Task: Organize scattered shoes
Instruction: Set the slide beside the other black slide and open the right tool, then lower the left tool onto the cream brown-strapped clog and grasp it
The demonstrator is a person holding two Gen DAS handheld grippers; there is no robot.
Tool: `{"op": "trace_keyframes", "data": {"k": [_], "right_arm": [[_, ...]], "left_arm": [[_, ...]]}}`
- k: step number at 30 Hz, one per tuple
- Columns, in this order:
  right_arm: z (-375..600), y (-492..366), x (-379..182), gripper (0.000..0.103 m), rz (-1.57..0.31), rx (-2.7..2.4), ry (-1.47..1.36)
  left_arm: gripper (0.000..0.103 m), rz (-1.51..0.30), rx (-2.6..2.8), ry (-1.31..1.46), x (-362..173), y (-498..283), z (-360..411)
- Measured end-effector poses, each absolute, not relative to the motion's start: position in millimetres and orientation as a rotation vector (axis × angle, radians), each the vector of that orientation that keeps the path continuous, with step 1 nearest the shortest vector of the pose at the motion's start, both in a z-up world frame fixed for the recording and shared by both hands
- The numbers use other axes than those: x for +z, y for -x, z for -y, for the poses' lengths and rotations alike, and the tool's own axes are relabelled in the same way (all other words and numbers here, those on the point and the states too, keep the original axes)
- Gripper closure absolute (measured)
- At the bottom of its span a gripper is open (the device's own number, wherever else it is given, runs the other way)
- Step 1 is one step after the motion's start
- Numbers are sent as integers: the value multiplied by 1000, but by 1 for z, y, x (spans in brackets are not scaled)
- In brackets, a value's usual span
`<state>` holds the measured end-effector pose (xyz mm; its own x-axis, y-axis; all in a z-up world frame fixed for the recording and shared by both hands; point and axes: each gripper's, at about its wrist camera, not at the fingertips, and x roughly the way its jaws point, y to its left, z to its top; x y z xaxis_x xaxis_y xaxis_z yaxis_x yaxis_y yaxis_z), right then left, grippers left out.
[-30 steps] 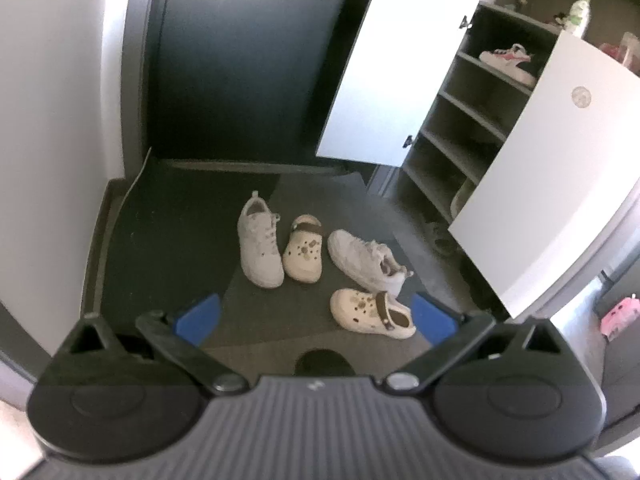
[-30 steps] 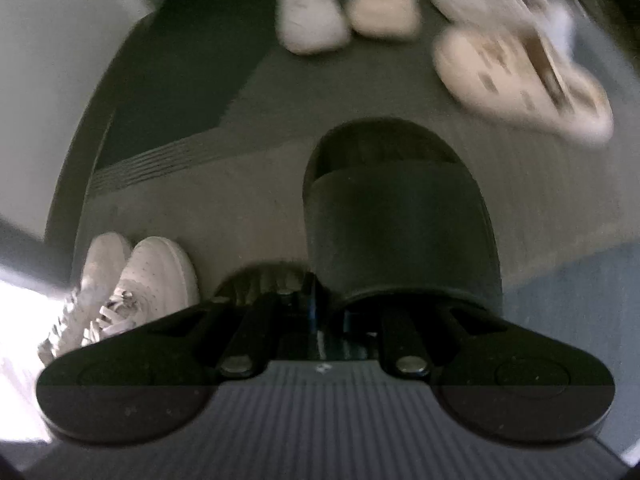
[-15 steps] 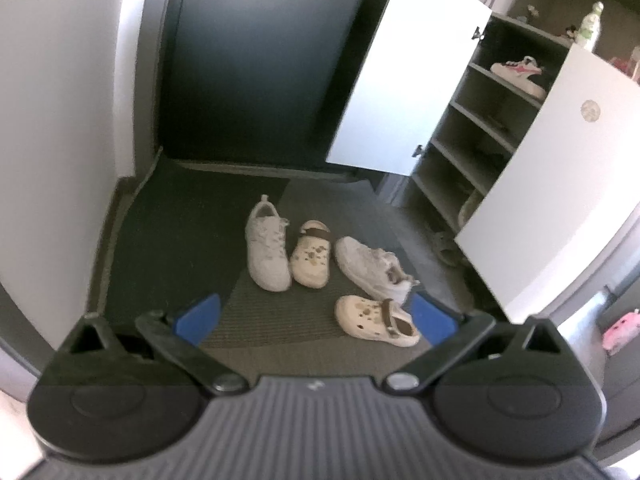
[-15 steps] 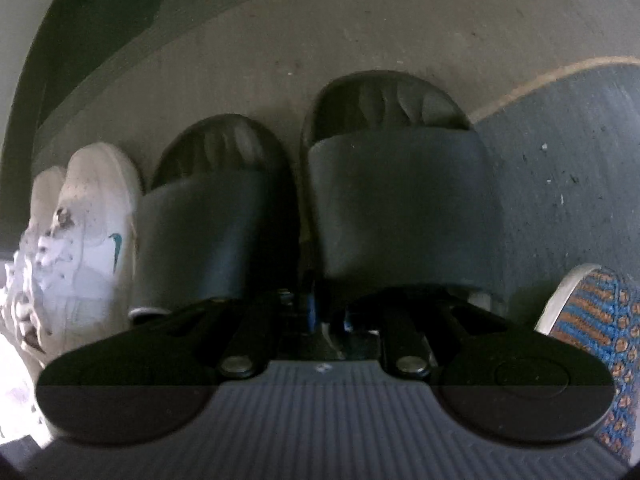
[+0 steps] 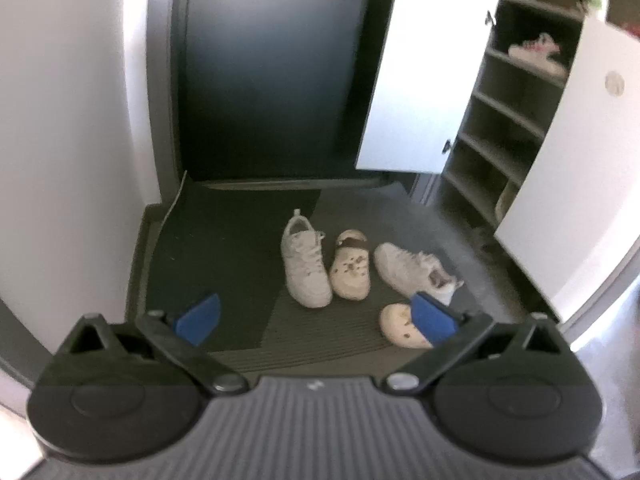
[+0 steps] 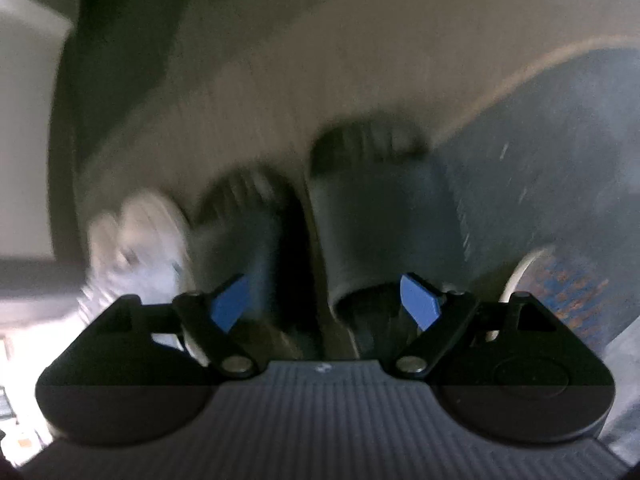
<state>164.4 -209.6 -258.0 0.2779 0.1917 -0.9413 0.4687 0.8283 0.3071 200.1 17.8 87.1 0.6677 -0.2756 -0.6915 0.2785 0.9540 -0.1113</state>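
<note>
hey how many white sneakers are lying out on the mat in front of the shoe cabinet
2. One sneaker lies left of a clog, toe toward the camera; the other sneaker lies right of it, angled. Nearer shoes may be hidden behind the left gripper.

Far mat: two white sneakers (image 5: 305, 264) (image 5: 412, 270) and two cream clogs (image 5: 350, 266) (image 5: 400, 326). Near floor: two black slides (image 6: 384, 216) (image 6: 240, 232), one white sneaker (image 6: 136, 240), one patterned shoe (image 6: 560, 288).

Your left wrist camera looks down at a slant, from well back, over the doormat (image 5: 224, 264) toward the open shoe cabinet (image 5: 508, 128). Your right wrist camera points steeply down, close above two black slides (image 6: 380, 216). Both views share the mat; the right view is blurred.
</note>
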Motion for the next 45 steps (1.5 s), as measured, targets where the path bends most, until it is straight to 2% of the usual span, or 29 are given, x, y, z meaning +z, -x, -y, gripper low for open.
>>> {"op": "trace_keyframes", "data": {"k": [5,11,16,20,22,25,30,34,37,40,42,45], "right_arm": [[234,-180,-127,17,-994,-213,-555],[245,-139,30,17,-687,-142,-395],[252,-71,99,16,-505,-107,-315],[259,-35,93,16,-330,-236,-418],[261,-31,85,16,-358,-283,-502],[277,-22,78,16,-366,-254,-779],[282,-10,88,16,-267,-260,-739],[283,-19,79,17,-349,-248,-743],[295,-21,51,17,-373,-244,-874],[328,-31,-4,14,-542,-376,-1189],[343,-32,-24,14,-583,-453,-1342],[349,-46,-19,15,-553,-440,-1271]], "left_arm": [[0,-893,-371,59,75,-203,-20],[0,-928,-395,124,66,-187,-22],[0,-937,-397,-57,45,-179,2],[0,-944,-332,-173,35,-190,31],[0,-962,-321,-189,30,-199,47],[0,-962,-336,-216,23,-209,76],[0,-936,-431,-274,-8,-225,140],[3,-938,-492,-311,-59,-251,201],[9,-976,-500,-319,-108,-274,241],[11,-1014,-504,-337,-155,-295,271],[13,-1021,-510,-350,-181,-307,288],[13,-991,-545,-394,-221,-322,321]]}}
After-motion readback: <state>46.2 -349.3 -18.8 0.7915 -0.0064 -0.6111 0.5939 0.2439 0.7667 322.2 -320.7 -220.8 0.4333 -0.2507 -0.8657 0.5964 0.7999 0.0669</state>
